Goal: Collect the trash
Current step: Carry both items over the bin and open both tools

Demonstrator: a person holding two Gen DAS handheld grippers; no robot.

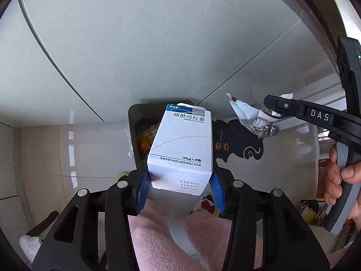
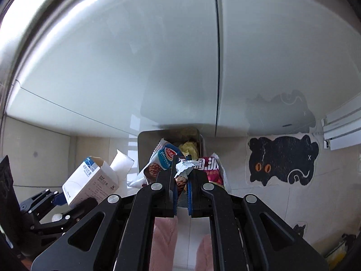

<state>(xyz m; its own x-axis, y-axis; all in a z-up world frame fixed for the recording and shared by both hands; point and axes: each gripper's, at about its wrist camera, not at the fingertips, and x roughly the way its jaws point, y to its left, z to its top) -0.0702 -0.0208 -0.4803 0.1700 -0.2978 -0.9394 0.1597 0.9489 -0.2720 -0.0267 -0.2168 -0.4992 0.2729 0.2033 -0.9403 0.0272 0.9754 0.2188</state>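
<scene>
A white medicine box (image 1: pixel 180 144) with blue print is clamped at its lower end by the blue pads of my left gripper (image 1: pixel 180 181). It hangs over a dark trash bin (image 1: pixel 133 122) on the floor that has scraps inside. My right gripper (image 2: pixel 183 164) is shut on a bunch of snack wrappers (image 2: pixel 162 160), blue-white, silver and pink, just above the same bin (image 2: pixel 145 144). From the left wrist view the right gripper (image 1: pixel 274 103) comes in from the right with the crumpled wrappers (image 1: pixel 250 115). The box (image 2: pixel 90 180) and the left gripper (image 2: pixel 59 197) show at the lower left of the right wrist view.
Pale glossy cabinet doors (image 2: pixel 158 67) rise right behind the bin. A black cat sticker (image 2: pixel 282 160) lies on the tiled floor to the bin's right. Pink fluffy legs (image 1: pixel 158 237) are below the grippers. A person's hand (image 1: pixel 338 176) grips the right handle.
</scene>
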